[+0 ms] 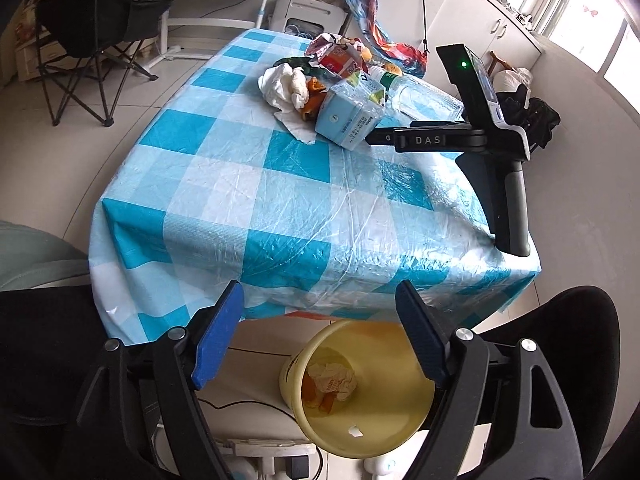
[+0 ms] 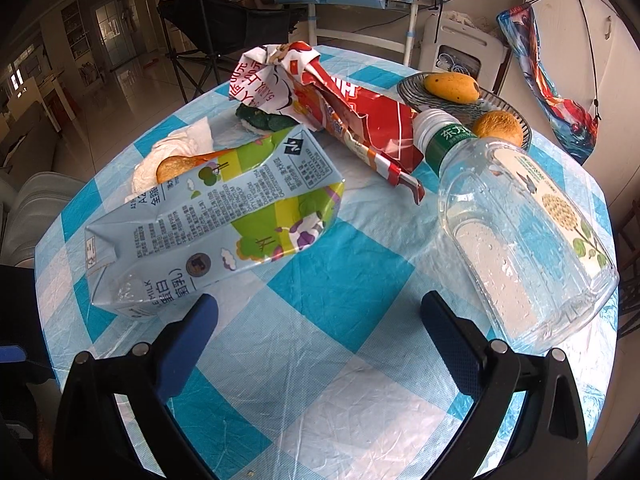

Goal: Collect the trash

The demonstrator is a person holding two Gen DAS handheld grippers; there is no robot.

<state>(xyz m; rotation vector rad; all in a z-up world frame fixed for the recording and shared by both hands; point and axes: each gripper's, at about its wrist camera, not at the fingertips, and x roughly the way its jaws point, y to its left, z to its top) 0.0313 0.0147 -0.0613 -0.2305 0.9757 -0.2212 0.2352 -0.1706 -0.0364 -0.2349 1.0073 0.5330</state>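
- Hovering over the yellow bin (image 1: 360, 392), the left claw (image 1: 320, 344) has its blue pads apart with nothing between them.
- Bin position: on the floor just beside the near edge of the surface (image 1: 248, 200), which carries a blue-and-white checked cover.
- Bin contents: crumpled paper (image 1: 334, 378) and orange scraps at the bottom.
- The right claw (image 2: 320, 324) stands wide apart above the surface, empty; it points down at the trash pile.
- In the left view, the right claw is over the surface, just beside the carton.
- Carton (image 2: 216, 220): dented, lying on its side, just ahead of the right claw's left finger (image 2: 188, 336).
- Bottle (image 2: 520, 232): clear plastic, lying on its side with its cap toward the far edge, ahead and to the right of the right finger.
- Wrapper (image 2: 352, 120): torn, red and white, lying between carton and bottle, farther back.
- Tissue (image 1: 284, 84): white, crumpled, behind the carton with orange peel (image 1: 314, 96) touching it.
- Plate (image 2: 412, 88): at the far right of the surface, holding a mango (image 2: 452, 86).
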